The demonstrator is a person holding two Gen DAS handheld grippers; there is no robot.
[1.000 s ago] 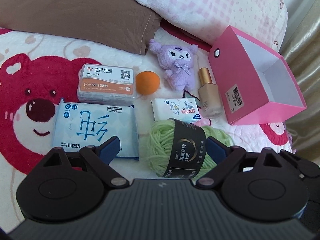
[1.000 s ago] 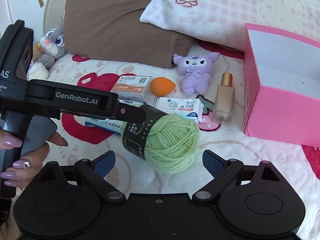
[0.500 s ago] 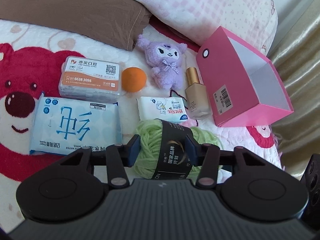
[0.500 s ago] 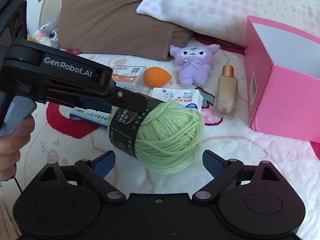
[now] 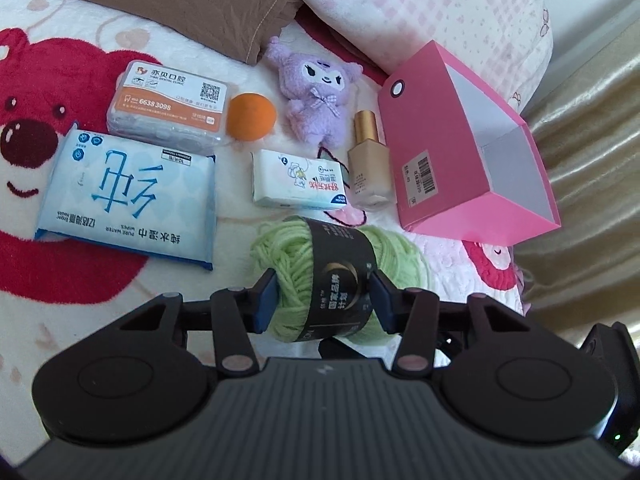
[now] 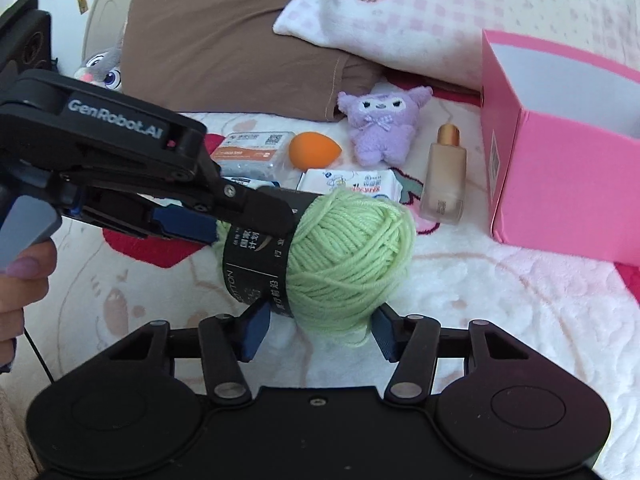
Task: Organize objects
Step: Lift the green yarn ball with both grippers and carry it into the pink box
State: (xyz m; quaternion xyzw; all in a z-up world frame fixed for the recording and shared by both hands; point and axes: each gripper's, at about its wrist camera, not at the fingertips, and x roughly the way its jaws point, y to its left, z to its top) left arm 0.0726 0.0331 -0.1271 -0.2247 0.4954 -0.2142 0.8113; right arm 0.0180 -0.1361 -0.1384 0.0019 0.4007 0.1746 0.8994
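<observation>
A green yarn ball (image 5: 340,264) with a black paper band lies low over the bear-print blanket (image 5: 80,300). My left gripper (image 5: 323,300) is shut on it, one blue pad on the wool and the other on the band. In the right wrist view the left gripper (image 6: 248,224) comes in from the left, held by a person's hand (image 6: 24,276). My right gripper (image 6: 320,330) has the bare end of the yarn ball (image 6: 352,252) between its jaws. They are closing and both pads touch the ball's lower sides.
An open pink box (image 5: 436,132) stands at the right, also seen as the pink box (image 6: 560,184). Behind the yarn lie a foundation bottle (image 5: 368,168), tissue packet (image 5: 298,182), purple plush (image 5: 316,92), orange sponge (image 5: 252,116), floss box (image 5: 168,108) and wipes pack (image 5: 128,196). Pillows (image 6: 224,40) lie at the back.
The left jaws closed from wide open onto the yarn's band. In the last half second the right jaws closed in on the yarn's free end, and the ball came nearer the right camera.
</observation>
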